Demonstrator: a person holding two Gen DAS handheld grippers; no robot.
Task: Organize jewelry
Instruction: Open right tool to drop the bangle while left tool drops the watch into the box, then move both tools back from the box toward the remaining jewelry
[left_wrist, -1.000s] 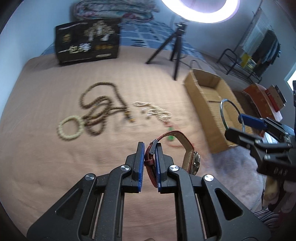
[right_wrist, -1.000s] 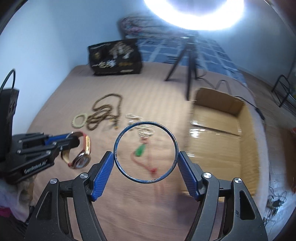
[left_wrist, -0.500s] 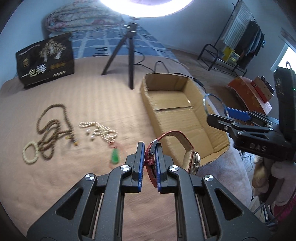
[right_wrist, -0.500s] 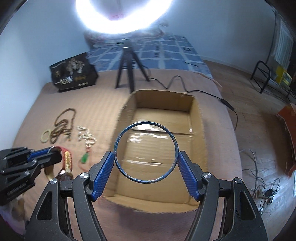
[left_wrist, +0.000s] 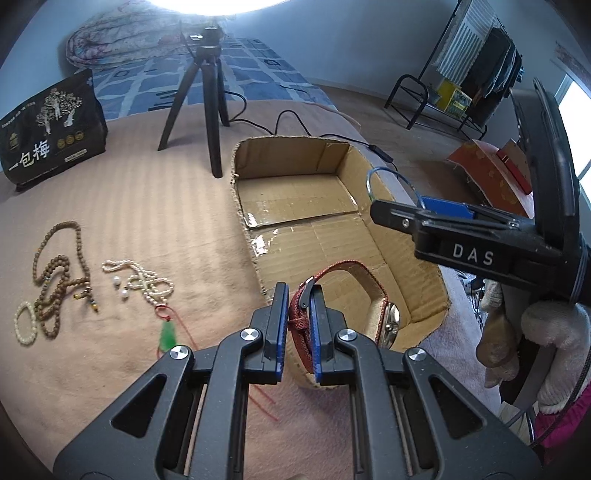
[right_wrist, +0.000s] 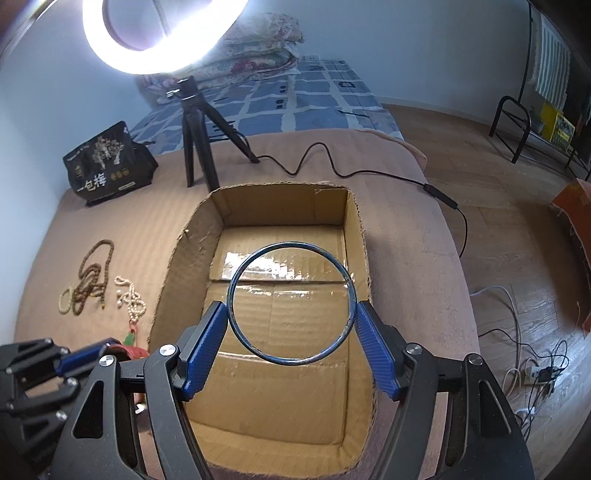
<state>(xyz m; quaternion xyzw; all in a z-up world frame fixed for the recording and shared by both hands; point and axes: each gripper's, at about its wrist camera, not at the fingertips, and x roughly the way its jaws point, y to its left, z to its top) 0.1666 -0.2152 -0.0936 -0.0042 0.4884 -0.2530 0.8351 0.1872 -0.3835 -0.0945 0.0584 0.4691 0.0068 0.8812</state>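
Observation:
My left gripper (left_wrist: 298, 295) is shut on the strap of a red-banded watch (left_wrist: 369, 291) and holds it at the near left edge of an open cardboard box (left_wrist: 243, 177). My right gripper (right_wrist: 291, 325) is shut on a thin blue bangle (right_wrist: 240, 273), held flat over the inside of the box (right_wrist: 177, 258). On the brown bedspread left of the box lie a brown bead necklace (left_wrist: 59, 273), a cream bead bracelet (left_wrist: 23, 323), a pearl necklace (left_wrist: 147, 282) and a green pendant on red cord (left_wrist: 168, 334).
A black tripod (left_wrist: 210, 103) with a ring light (right_wrist: 155, 33) stands behind the box, its cable (right_wrist: 332, 166) running right. A black printed bag (left_wrist: 48, 125) stands at the back left. The bed edge drops to wooden floor (right_wrist: 517, 229) on the right.
Both grippers have swung right from the jewelry pile to the box. The bangle is now over the box interior; the watch is at its near edge.

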